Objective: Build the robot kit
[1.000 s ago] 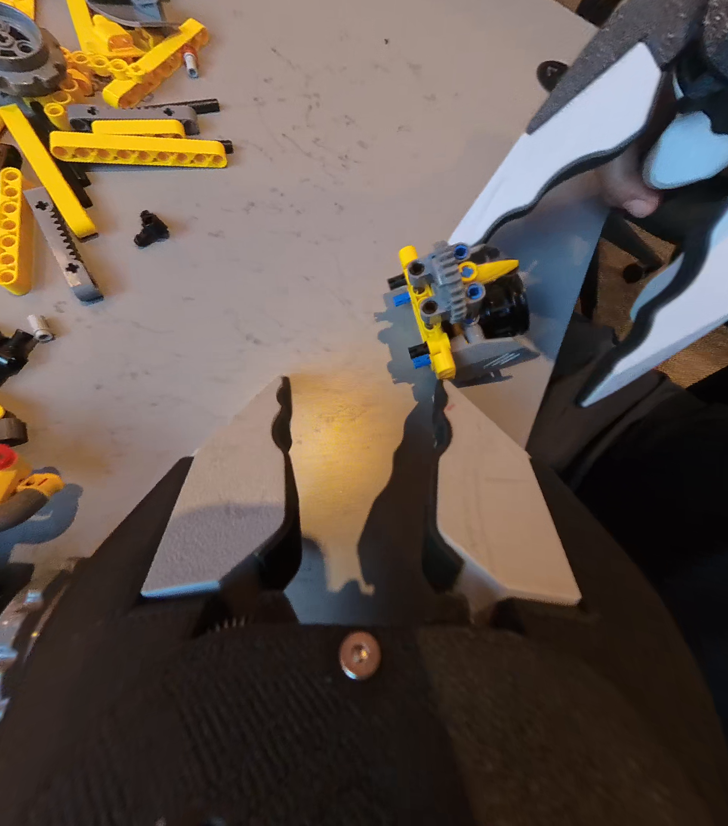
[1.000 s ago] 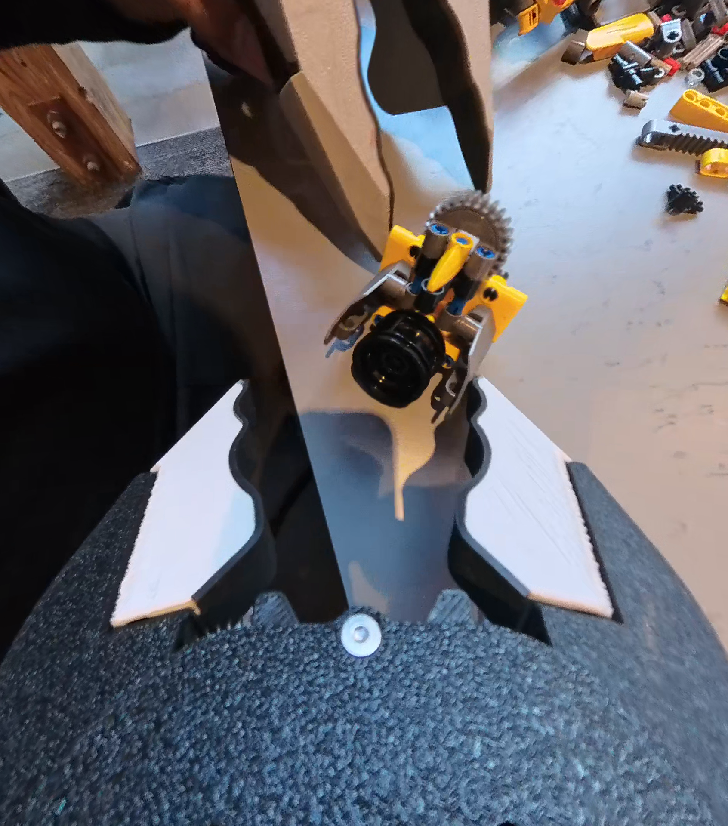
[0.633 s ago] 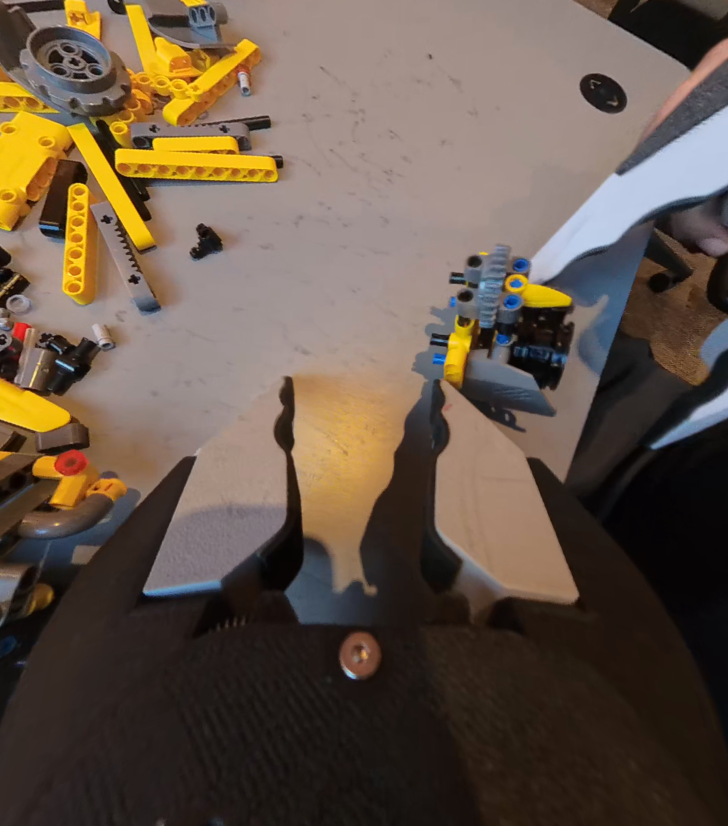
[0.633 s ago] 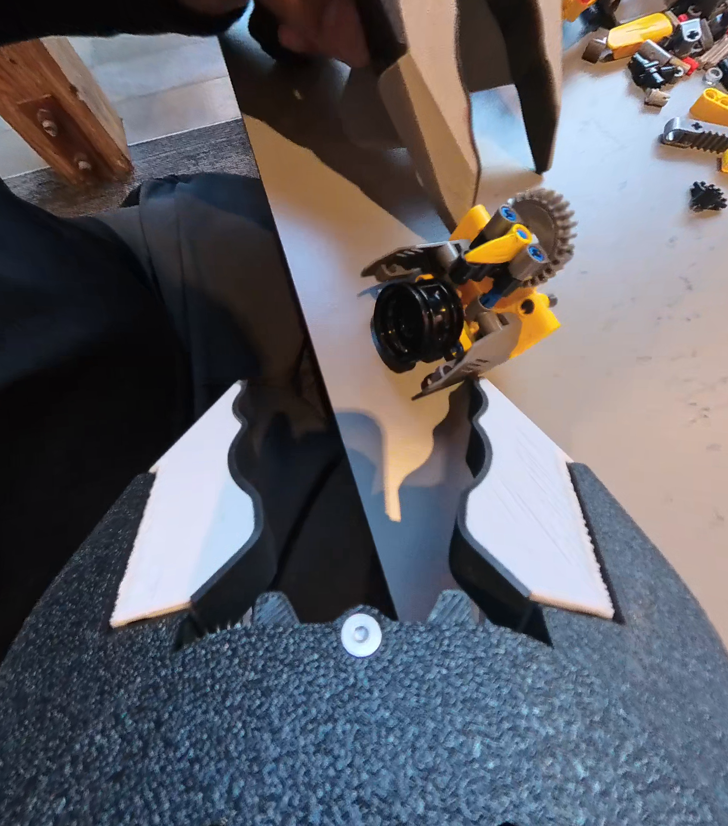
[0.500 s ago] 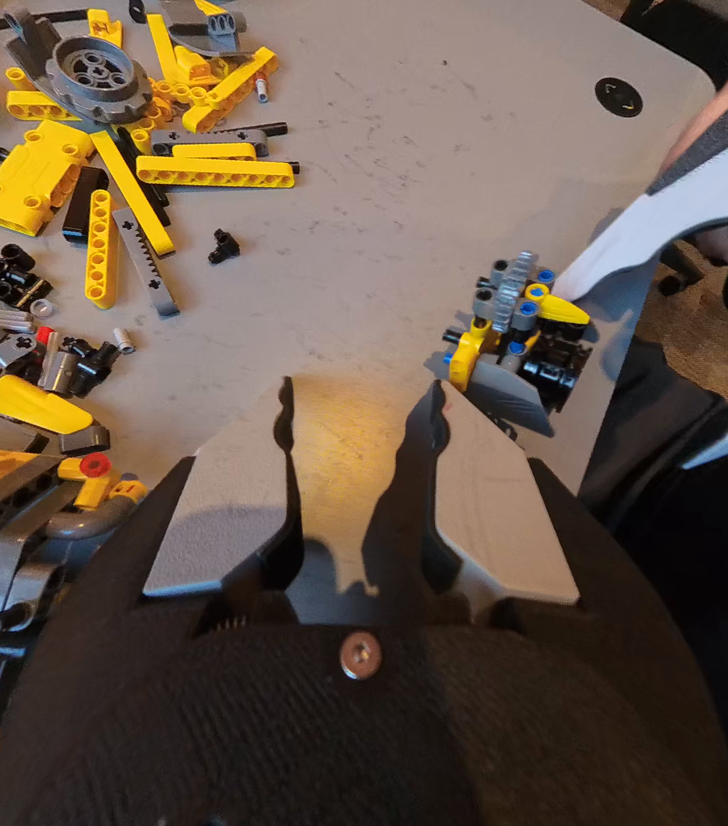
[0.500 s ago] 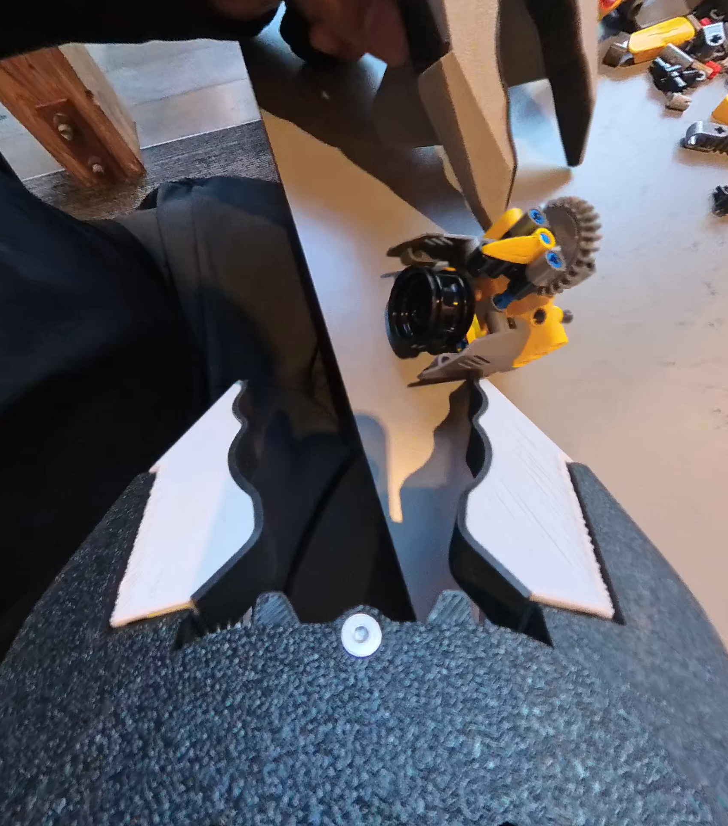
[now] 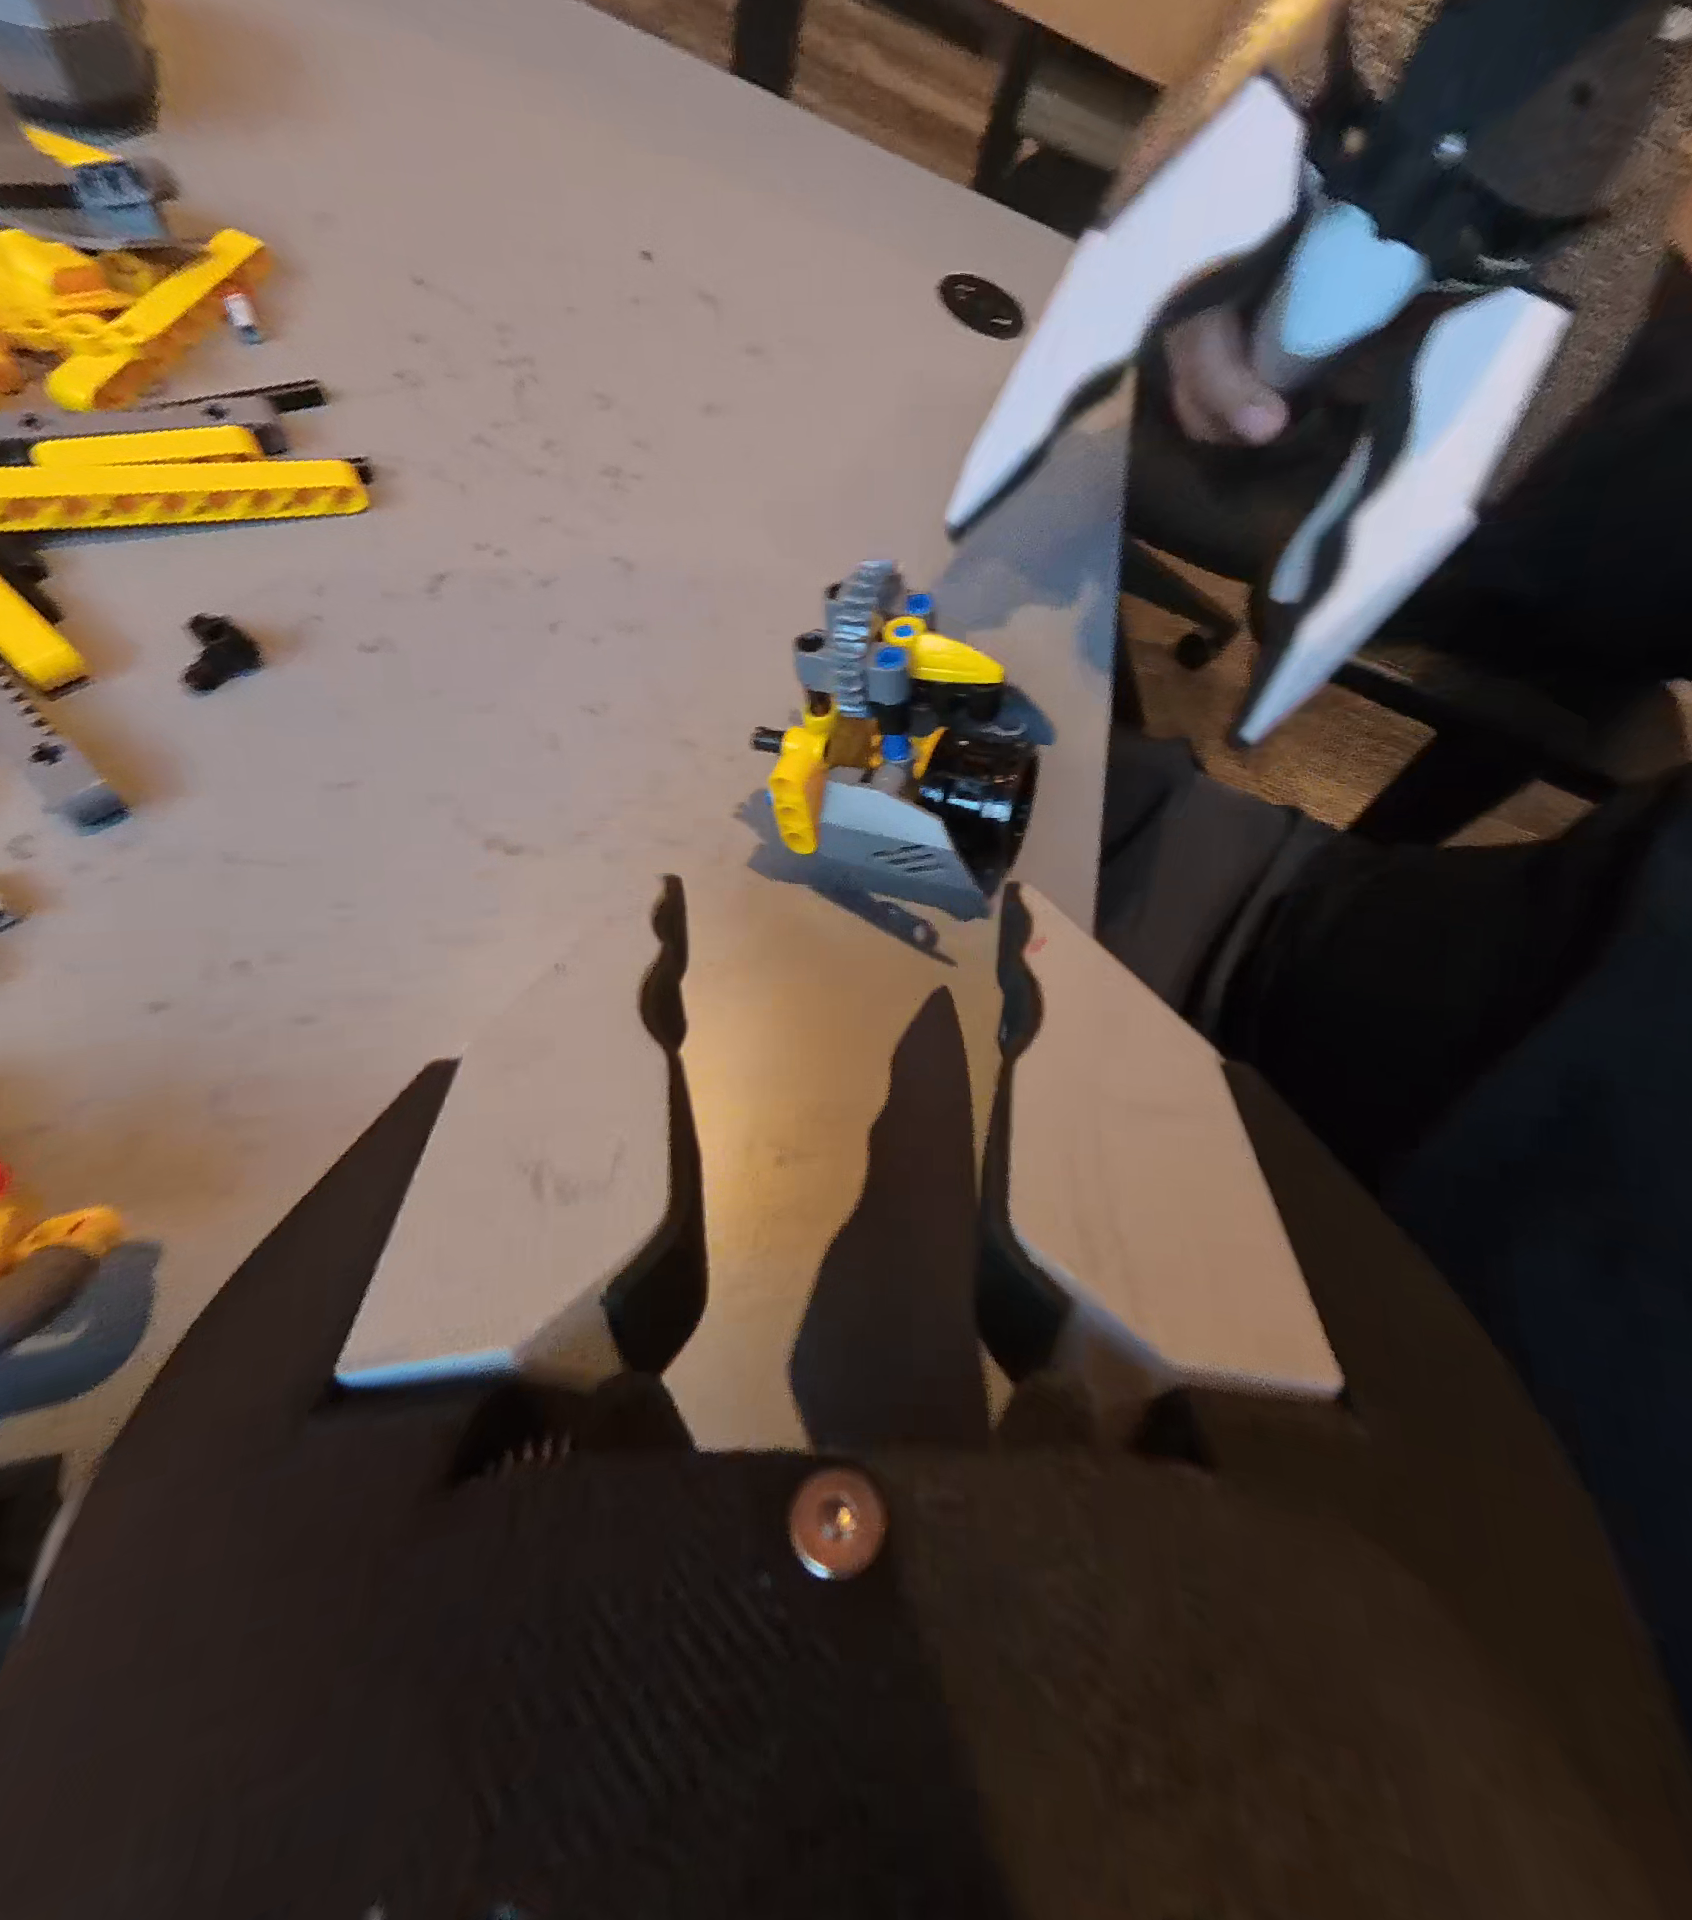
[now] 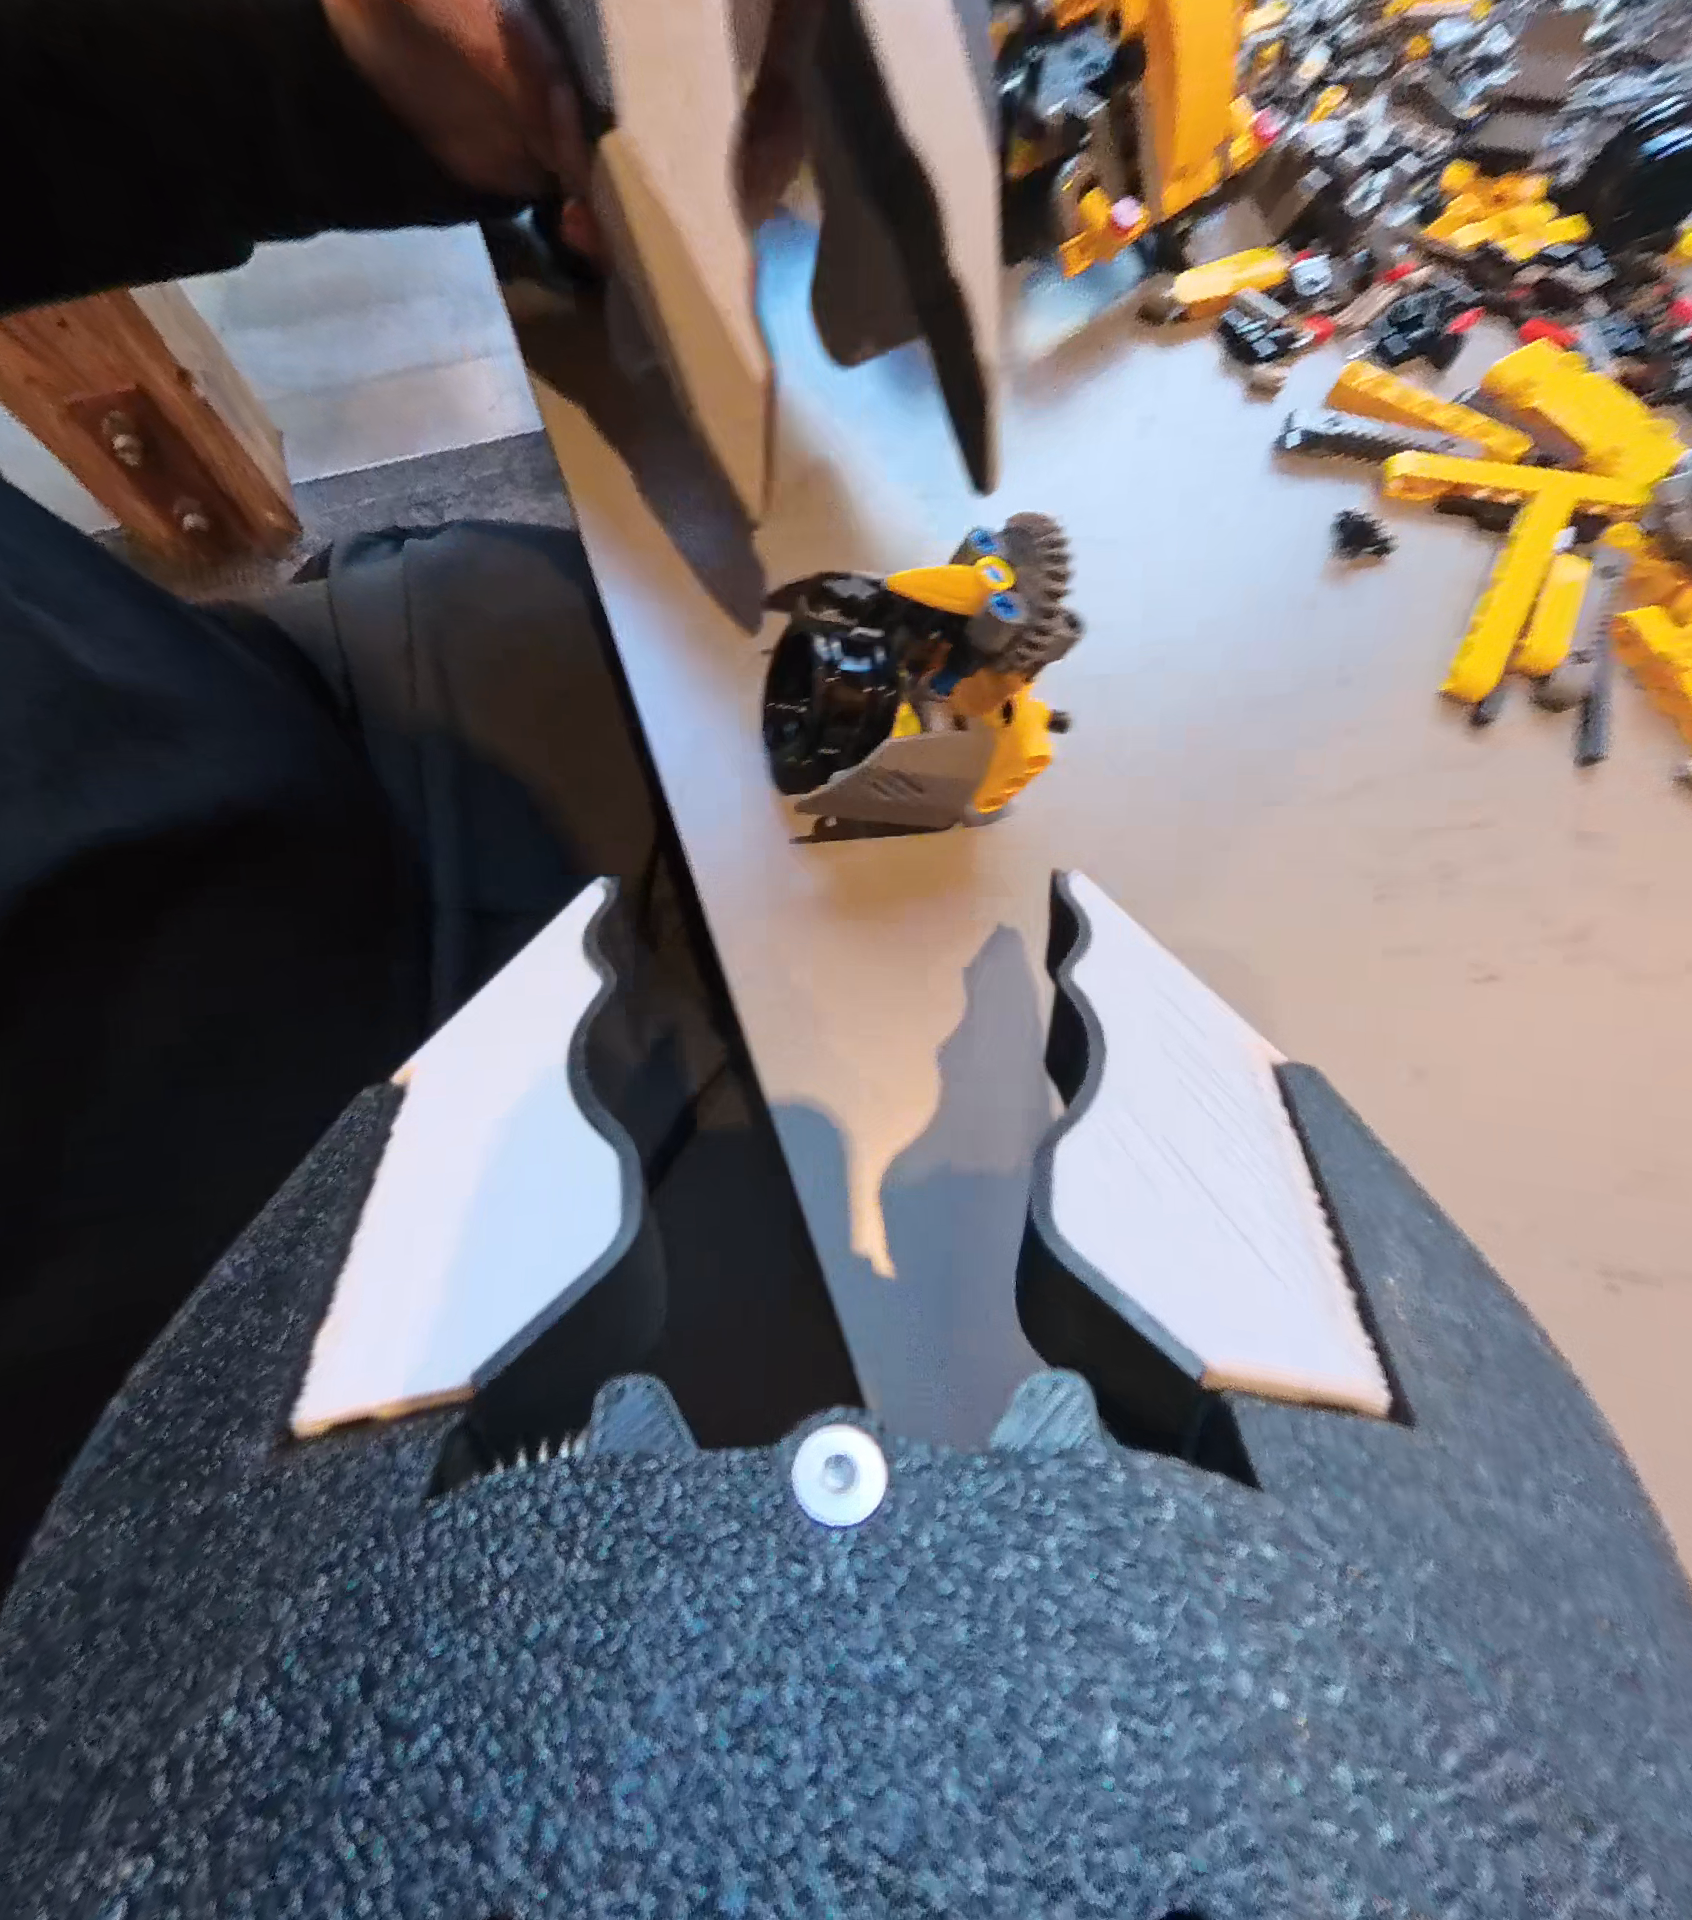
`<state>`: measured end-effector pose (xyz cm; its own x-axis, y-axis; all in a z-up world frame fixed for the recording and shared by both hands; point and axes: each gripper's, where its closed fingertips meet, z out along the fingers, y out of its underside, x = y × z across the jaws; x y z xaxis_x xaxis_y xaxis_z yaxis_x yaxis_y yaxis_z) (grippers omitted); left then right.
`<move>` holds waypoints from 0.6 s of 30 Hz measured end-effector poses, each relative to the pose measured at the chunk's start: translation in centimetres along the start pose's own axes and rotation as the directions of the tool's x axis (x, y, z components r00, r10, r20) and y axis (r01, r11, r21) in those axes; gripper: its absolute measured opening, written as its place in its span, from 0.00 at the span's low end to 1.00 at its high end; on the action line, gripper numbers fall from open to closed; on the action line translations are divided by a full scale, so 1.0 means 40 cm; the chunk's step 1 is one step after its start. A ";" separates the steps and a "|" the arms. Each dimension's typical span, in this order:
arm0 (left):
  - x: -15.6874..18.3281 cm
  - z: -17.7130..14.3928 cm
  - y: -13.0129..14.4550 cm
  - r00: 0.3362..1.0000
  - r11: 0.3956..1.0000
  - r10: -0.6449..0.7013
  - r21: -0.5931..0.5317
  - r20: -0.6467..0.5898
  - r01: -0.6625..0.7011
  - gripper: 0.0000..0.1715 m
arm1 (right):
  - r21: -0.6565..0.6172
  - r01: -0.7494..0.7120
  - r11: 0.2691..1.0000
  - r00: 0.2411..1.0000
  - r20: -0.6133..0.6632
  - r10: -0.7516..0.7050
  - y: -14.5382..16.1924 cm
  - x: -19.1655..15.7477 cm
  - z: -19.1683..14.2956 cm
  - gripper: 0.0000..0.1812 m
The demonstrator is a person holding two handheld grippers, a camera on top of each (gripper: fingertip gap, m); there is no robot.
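Small yellow, grey and black toy-brick assembly (image 7: 899,748) stood near pale grey surface (image 7: 561,312) edge, left gripper (image 7: 837,914) and right gripper (image 8: 826,894) both spread apart, empty, near it, loose yellow beams (image 7: 151,488) well apart.

My right gripper (image 8: 826,894) has let go of the toy model (image 8: 909,681) and pulled back. The model now rests tipped on the table (image 8: 1341,1039), my left gripper (image 7: 837,914) drawn back too.
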<state>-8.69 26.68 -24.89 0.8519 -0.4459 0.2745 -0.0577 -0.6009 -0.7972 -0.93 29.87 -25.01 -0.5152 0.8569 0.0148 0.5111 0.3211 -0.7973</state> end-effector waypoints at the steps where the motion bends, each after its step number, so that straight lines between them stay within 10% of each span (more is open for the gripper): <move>1: 0.012 0.003 -0.002 1.000 1.000 0.001 0.001 -0.030 -0.001 0.34 | 0.018 0.002 1.000 1.000 -0.010 -0.002 -0.006 0.014 -0.008 0.42; 9: 0.038 0.022 -0.004 0.991 0.999 -0.050 -0.025 -0.126 0.047 0.38 | 0.141 -0.083 0.987 0.996 0.048 0.077 -0.069 0.086 -0.019 0.20; 18: 0.022 0.045 0.023 0.977 0.984 -0.172 -0.020 0.128 0.176 0.43 | 0.058 -0.072 0.996 0.985 0.159 0.062 -0.033 0.102 0.020 0.31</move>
<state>-7.07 26.91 -26.36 0.9085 -0.2476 0.3366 0.0827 -0.6830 -0.7257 -4.25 32.64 -24.39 -0.5853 0.8001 -0.1312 0.5063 0.2343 -0.8299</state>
